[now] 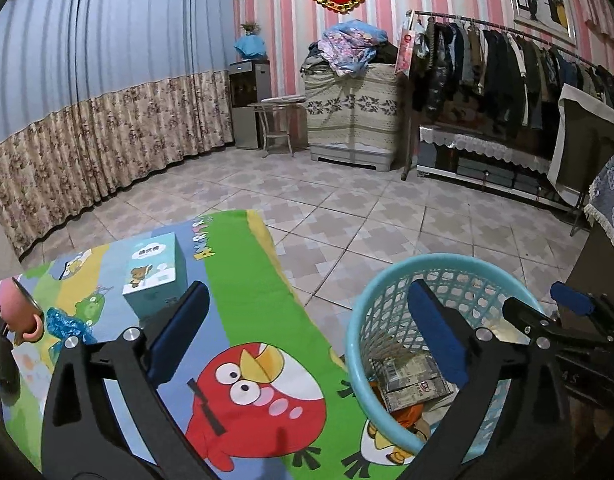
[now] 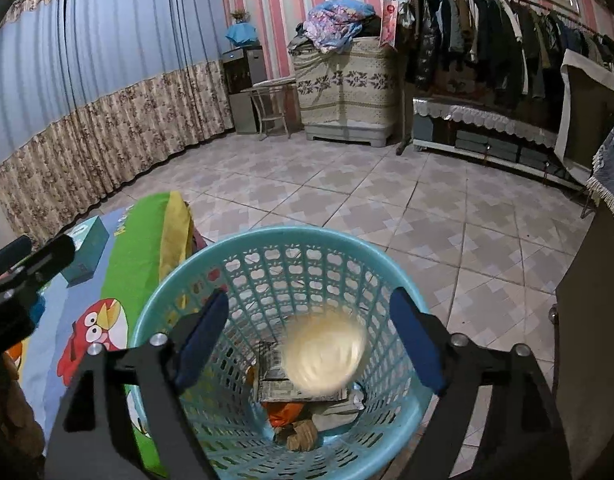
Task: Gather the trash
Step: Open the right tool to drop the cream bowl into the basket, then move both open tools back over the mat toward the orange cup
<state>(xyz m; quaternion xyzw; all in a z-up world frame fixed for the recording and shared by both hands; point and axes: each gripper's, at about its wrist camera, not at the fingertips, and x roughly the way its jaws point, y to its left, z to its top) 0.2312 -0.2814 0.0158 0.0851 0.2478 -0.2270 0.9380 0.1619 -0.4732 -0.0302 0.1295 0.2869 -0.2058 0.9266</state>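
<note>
The right gripper (image 2: 307,344) is hanging wide open directly over the turquoise perforated plastic basket (image 2: 195,280); a blurred cream round piece of trash (image 2: 323,356) is falling between its fingers. The left gripper (image 1: 307,328), also wide and empty, is hovering left of it.
</note>
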